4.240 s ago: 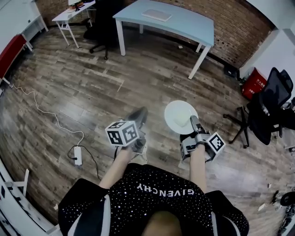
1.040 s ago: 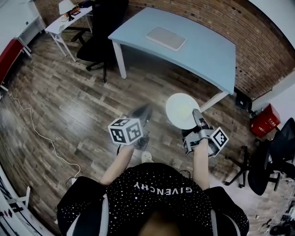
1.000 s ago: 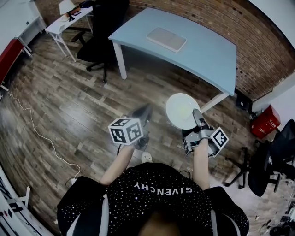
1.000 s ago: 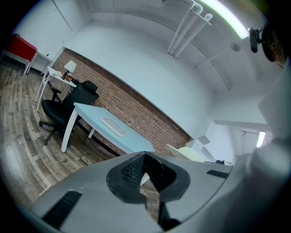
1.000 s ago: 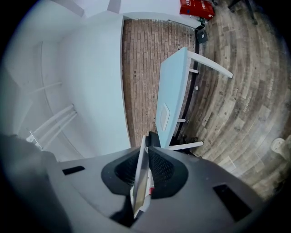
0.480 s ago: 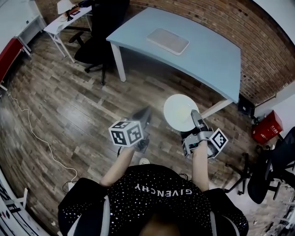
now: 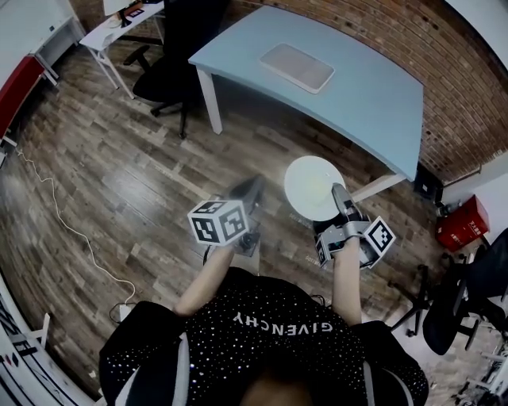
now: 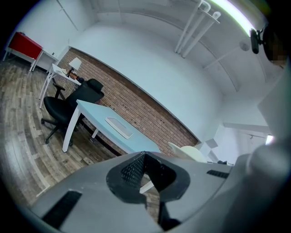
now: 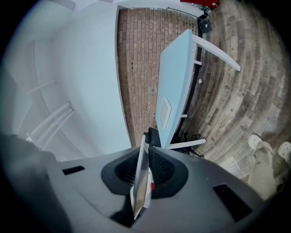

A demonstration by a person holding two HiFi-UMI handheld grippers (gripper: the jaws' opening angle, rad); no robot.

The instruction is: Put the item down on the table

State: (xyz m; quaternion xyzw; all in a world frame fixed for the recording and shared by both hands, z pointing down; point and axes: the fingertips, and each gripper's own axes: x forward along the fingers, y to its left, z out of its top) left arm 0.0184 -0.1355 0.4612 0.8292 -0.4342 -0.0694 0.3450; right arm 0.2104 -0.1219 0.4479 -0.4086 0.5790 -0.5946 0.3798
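A round white plate hangs over the wood floor with my right gripper shut on its near rim. The right gripper view shows that plate edge-on between the jaws of the right gripper. The light blue table stands just beyond it, with a flat pale tray lying on top. My left gripper is shut with nothing in it, left of the plate. From the left gripper the table and the plate's rim are visible.
A black office chair and a small white desk stand left of the table. A white cable runs across the floor at the left. A brick wall backs the table; a red box and another chair are at the right.
The table has come much closer over the last seconds as the person walked towards it. The plate stays in the right gripper; both grippers keep their pose.
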